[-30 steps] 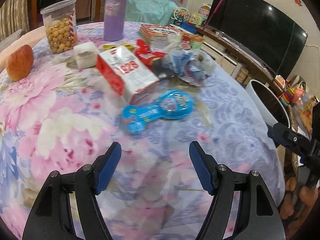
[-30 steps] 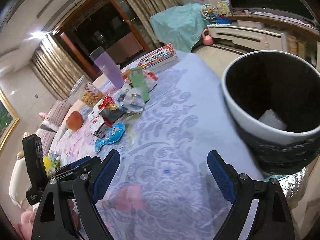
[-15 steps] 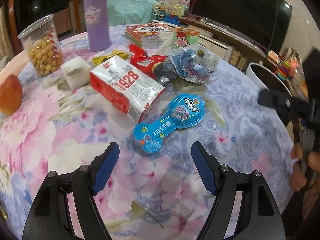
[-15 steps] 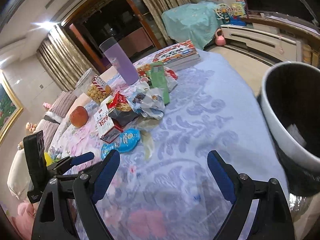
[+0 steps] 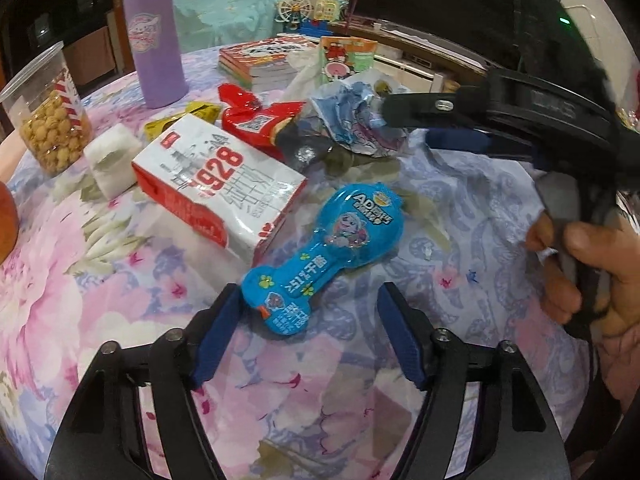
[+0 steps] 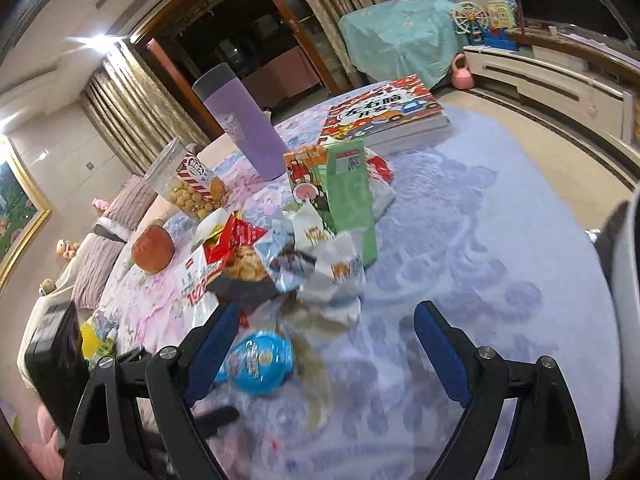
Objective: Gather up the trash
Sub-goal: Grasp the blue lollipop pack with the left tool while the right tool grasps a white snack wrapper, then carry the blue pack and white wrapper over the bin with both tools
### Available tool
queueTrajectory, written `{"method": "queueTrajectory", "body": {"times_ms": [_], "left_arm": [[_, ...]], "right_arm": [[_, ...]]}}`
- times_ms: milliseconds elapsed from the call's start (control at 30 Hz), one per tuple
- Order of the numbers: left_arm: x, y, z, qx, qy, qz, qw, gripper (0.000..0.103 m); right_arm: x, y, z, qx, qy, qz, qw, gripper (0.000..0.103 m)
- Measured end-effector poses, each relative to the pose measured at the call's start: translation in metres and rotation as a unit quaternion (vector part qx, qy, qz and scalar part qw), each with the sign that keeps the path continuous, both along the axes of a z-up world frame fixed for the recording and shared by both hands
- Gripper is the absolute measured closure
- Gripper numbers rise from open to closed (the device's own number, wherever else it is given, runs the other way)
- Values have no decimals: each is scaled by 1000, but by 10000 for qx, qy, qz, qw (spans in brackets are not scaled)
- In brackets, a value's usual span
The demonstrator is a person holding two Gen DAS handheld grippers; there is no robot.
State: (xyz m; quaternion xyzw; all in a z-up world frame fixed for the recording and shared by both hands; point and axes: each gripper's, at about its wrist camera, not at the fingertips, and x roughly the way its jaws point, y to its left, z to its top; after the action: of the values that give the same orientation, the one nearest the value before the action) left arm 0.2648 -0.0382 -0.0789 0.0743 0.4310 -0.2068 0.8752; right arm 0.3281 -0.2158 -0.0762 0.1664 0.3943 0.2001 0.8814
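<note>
The left gripper [image 5: 308, 312] hangs low over the floral tabletop [image 5: 100, 300] with its jaws closing. The near end of the blue bone-shaped wrapper [image 5: 320, 256] lies between the blue pads, though neither pad presses on it yet. From there the wrapper runs toward one o'clock, flat on the cloth.

Just beyond it, at eleven o'clock, the red-and-white carton [image 5: 216, 188] lies on its side, touching or nearly touching the wrapper. Behind the carton, at twelve, sits the main heap: a red snack bag [image 5: 256, 120], a crumpled blue-and-white wrapper [image 5: 356, 120] and a yellow wrapper [image 5: 184, 120]. A white tissue wad [image 5: 112, 160] rests at ten o'clock.

The right gripper [image 6: 324, 344] stands wide apart and empty, hovering over the tabletop. In its own view the crumpled white paper bags [image 6: 332, 276] lie straight ahead at twelve, and the blue wrapper's round end shows just inside its left pad. The hand [image 5: 580, 272] holding it appears at three o'clock in the left view.

The purple cup [image 5: 154, 36], snack jar [image 5: 48, 112], apple [image 6: 154, 248] and books [image 6: 384, 112] look like keepers, not rubbish.

As a judgement, the collecting is at an early or middle stage: nearly all the visible litter is on the cloth and nothing is gripped. A sliver of the bin's rim [image 6: 628, 264] shows at three o'clock in the right view; what it holds cannot be seen. The blue wrapper seems next, then the carton and the heap.
</note>
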Motion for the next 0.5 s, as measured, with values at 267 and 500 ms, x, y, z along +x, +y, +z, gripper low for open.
{"method": "queueTrajectory", "body": {"times_ms": [267, 500], "left_arm": [[-6, -6, 1, 93, -134, -68, 9998, 72], [-21, -8, 5, -71, -172, -9, 9998, 74]], "right_arm": [[16, 4, -7, -70, 64, 57, 9999, 68], [-6, -9, 0, -52, -72, -74, 9999, 73]]}}
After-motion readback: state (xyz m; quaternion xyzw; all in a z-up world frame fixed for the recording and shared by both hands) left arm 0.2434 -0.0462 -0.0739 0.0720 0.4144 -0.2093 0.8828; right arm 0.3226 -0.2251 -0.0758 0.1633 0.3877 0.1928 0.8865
